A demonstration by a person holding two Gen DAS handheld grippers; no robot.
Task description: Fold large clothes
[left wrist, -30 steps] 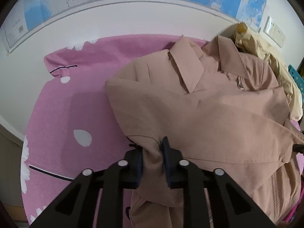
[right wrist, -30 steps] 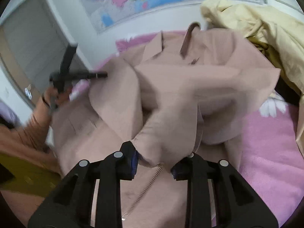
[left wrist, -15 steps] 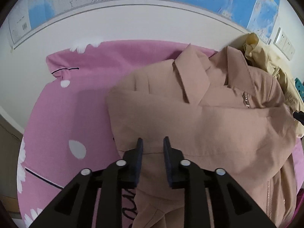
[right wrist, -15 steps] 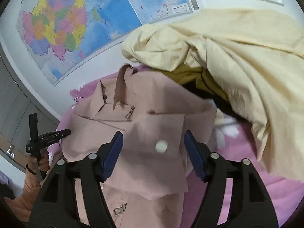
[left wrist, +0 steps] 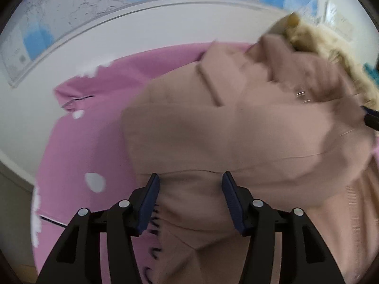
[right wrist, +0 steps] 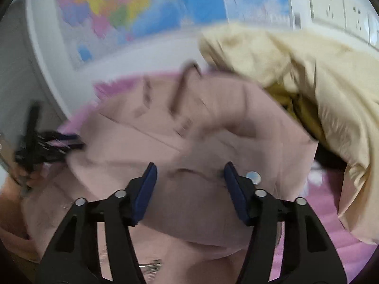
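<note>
1. The left gripper [left wrist: 189, 196], a second ago clamped on cloth, now gapes wide, empty.
2. The right gripper [right wrist: 189, 184] gapes too, over the tan jacket [left wrist: 236, 137].
3. Jacket lies on the pink sheet [left wrist: 90, 142], beside the cream garment [right wrist: 308, 82].

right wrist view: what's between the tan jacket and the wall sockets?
A heap of cream-yellow cloth lies between the tan jacket and the wall sockets, its near edge overlapping the jacket. It shows clearly in the right wrist view.
</note>
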